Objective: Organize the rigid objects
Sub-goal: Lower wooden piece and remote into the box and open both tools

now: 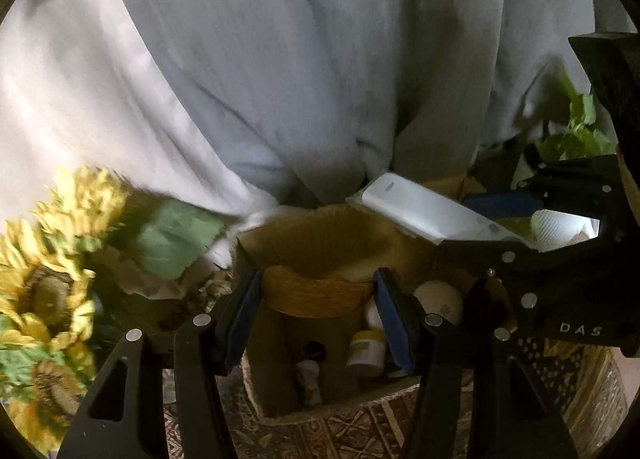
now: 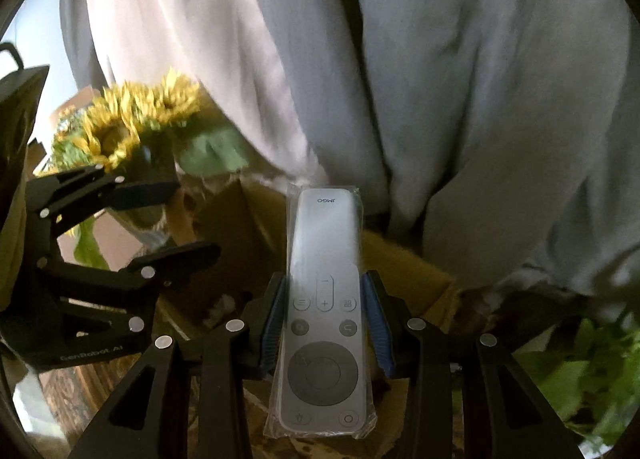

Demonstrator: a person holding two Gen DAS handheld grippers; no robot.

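My right gripper is shut on a white remote control in clear plastic wrap, held lengthwise above an open cardboard box. In the left wrist view the remote shows tilted over the box's far right corner, with the right gripper behind it. My left gripper is shut on a wooden curved piece over the box. Inside the box lie a white jar with a yellow lid, a white ball and a small dark-capped bottle.
Artificial sunflowers stand left of the box. Green leafy plants are at the right. A grey-white curtain hangs behind. A patterned cloth covers the surface under the box.
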